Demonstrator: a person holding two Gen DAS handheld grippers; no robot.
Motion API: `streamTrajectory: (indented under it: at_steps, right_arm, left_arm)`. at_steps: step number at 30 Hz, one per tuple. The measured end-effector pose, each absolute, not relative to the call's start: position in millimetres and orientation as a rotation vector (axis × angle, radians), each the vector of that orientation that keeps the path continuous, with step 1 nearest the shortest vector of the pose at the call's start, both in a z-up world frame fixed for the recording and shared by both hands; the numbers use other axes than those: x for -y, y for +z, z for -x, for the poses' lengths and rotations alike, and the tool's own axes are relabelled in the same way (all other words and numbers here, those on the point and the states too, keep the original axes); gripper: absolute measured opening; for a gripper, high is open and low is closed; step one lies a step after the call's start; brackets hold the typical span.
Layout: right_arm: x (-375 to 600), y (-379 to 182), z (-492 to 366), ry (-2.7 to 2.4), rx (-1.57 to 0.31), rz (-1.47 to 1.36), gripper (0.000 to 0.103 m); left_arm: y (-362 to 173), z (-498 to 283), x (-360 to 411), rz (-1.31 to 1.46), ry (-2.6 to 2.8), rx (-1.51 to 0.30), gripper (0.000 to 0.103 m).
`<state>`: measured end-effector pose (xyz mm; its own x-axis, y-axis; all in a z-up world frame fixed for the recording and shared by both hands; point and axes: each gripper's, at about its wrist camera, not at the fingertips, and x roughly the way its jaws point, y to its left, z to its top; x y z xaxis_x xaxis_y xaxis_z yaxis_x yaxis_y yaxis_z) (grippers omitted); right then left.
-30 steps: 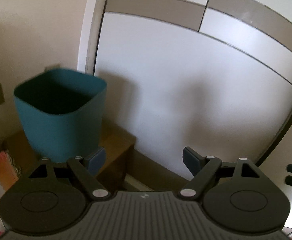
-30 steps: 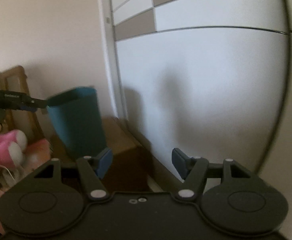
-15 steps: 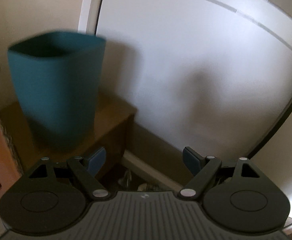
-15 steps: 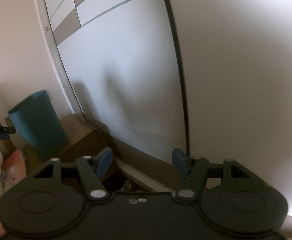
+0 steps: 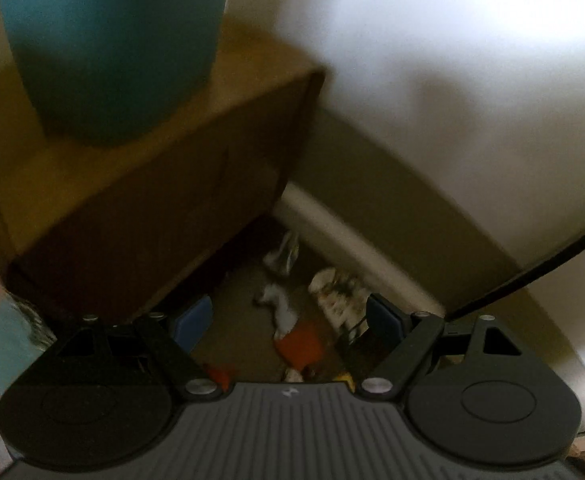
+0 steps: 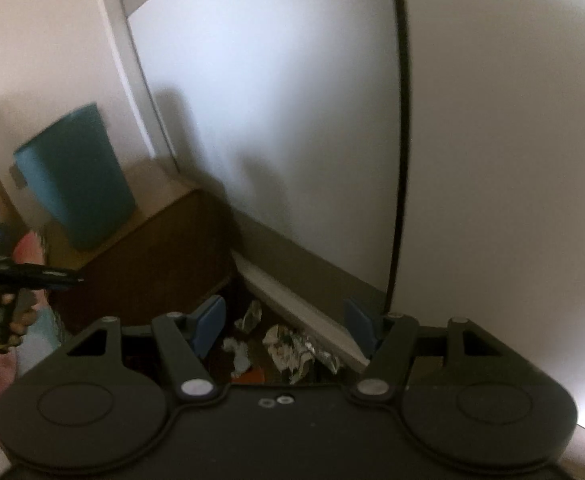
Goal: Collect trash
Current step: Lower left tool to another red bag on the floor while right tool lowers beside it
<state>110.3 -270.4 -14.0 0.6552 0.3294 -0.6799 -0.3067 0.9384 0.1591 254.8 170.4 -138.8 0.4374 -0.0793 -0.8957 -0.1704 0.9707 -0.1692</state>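
Observation:
A teal bin stands on a low wooden cabinet; it also shows in the right wrist view. Several pieces of trash lie on the floor in the corner below: a crumpled printed wrapper, white crumpled paper, an orange scrap and a foil piece. In the right wrist view they show as the wrapper, the paper and the foil. My left gripper is open above the trash. My right gripper is open above it too. Both are empty.
A white wardrobe door with a pale floor rail runs behind the trash. The cabinet's dark side borders the trash on the left. My left gripper's side shows at the left of the right wrist view, near pink fabric.
Both grippers have tilted downward from the bin and wardrobe toward the floor. The trash in the corner has come into view between their fingers. Both stayed open.

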Motion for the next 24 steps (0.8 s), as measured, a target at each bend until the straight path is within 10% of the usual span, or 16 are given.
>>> streamTrajectory:
  at_steps: [24]
  right_arm:
    - [274, -95, -171, 0.326, -1.335, -0.011, 0.066]
  left_arm:
    - [-574, -312, -193, 0.035, 0.140, -1.892, 0.084]
